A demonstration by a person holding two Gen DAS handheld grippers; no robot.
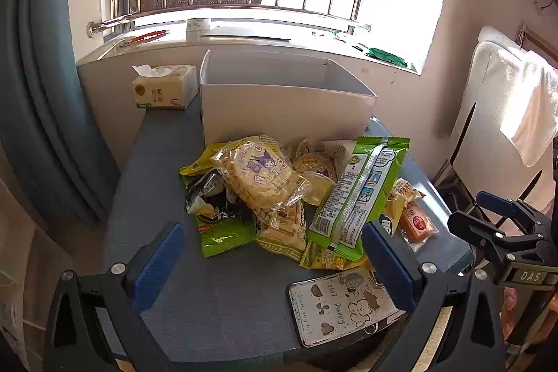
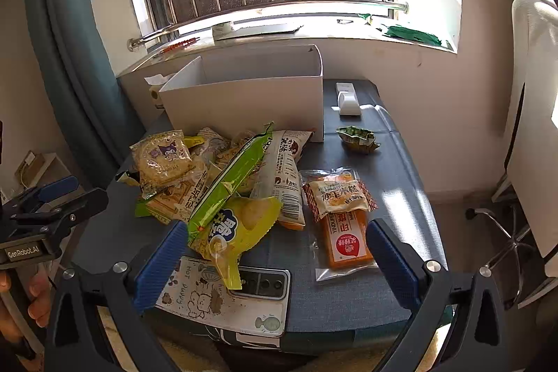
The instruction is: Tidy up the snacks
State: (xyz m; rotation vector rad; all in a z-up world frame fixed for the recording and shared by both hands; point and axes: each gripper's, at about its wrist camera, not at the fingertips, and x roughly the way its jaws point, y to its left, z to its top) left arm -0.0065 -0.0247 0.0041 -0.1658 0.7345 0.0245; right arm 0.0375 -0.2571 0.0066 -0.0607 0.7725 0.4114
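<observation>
On the blue desk [image 1: 223, 295], a heap of snack packets [image 1: 286, 197] lies just in front of an open white cardboard box [image 1: 279, 107]. At the left of the heap sits a green packet [image 1: 226, 236] with a dark wrapper above it. Next comes a clear bag of pale round crackers printed with a purple cartoon figure [image 1: 258, 176]. Right of that, a long light-green packet [image 1: 359, 194] lies tilted across the pile, its label side up. A yellow chip bag [image 2: 240, 232] overlaps a phone in a cartoon case [image 2: 226, 295] at the desk's near edge. Furthest right lies an orange bar in clear wrap [image 2: 345, 236], with a small cake packet [image 2: 338, 197] resting on its top end. A crumpled green wrapper [image 2: 359, 138] sits apart, beside the box.

The left claw [image 1: 272, 267] is spread wide, holding nothing. The right claw [image 2: 275, 264] is likewise spread wide and empty.
</observation>
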